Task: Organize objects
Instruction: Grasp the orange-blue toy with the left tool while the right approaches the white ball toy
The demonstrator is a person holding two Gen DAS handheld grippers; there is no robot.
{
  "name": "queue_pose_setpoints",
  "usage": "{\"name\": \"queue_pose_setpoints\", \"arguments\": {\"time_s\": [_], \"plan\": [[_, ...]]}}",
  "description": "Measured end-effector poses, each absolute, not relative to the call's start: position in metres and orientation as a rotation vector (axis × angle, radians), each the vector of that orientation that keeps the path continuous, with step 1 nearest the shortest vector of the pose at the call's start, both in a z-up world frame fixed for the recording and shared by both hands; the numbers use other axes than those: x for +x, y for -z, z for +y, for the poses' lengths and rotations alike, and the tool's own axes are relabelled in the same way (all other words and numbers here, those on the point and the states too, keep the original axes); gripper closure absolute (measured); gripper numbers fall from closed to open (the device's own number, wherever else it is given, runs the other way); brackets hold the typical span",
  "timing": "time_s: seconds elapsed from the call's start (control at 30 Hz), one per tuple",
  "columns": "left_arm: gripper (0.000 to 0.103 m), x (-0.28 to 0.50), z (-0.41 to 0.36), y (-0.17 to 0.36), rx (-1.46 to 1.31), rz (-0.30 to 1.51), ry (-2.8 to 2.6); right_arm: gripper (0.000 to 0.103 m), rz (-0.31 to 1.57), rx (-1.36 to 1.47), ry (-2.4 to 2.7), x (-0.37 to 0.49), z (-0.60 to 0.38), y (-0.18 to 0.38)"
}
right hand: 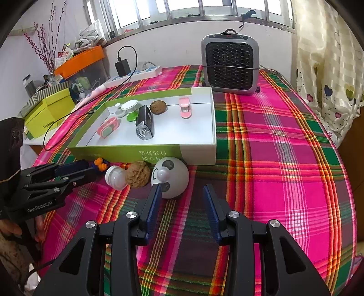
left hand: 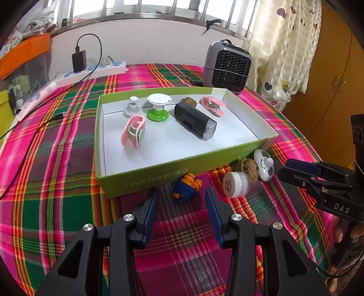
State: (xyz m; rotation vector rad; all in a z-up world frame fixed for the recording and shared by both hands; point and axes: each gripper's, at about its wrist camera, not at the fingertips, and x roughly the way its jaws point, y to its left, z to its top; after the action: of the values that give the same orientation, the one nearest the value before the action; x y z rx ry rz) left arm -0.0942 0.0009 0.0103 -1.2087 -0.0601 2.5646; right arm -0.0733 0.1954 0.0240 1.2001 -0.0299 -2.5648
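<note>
The left gripper (left hand: 182, 195) has its fingers released and empty, just before the knitted toy (left hand: 185, 186), which lies on the surface touching the box (left hand: 159, 168). Go lower, centre the toy, clench softly. The right gripper (right hand: 182, 193) is also released, near the white ball (right hand: 170, 176).

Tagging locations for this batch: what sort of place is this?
Probably a room in a home: a plaid tablecloth, a heart-print curtain beside a barred window, and a small heater.
</note>
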Motion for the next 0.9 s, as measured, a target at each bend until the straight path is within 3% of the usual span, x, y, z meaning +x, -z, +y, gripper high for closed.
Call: {"name": "queue_pose_setpoints", "arguments": {"time_s": [0.37,0.5,0.63,0.9], "plan": [[0.063,-0.101,0.011,-0.01,-1.233,-0.019,-2.56,0.063,-0.016,1.217,2.547,-0.079,0.191,-0.02],[0.063,-0.102,0.01,-0.01,-1.237,-0.047,-2.564,0.052,-0.013,1.222,2.534,-0.081,0.187,-0.018],[0.063,-0.102,0.01,-0.009,-1.238,-0.04,-2.567,0.052,0.002,1.224,2.524,-0.084,0.183,-0.017],[0.073,-0.102,0.006,-0.009,-1.239,-0.049,-2.583,0.052,0.044,1.232,2.531,-0.093,0.177,-0.016]]}}
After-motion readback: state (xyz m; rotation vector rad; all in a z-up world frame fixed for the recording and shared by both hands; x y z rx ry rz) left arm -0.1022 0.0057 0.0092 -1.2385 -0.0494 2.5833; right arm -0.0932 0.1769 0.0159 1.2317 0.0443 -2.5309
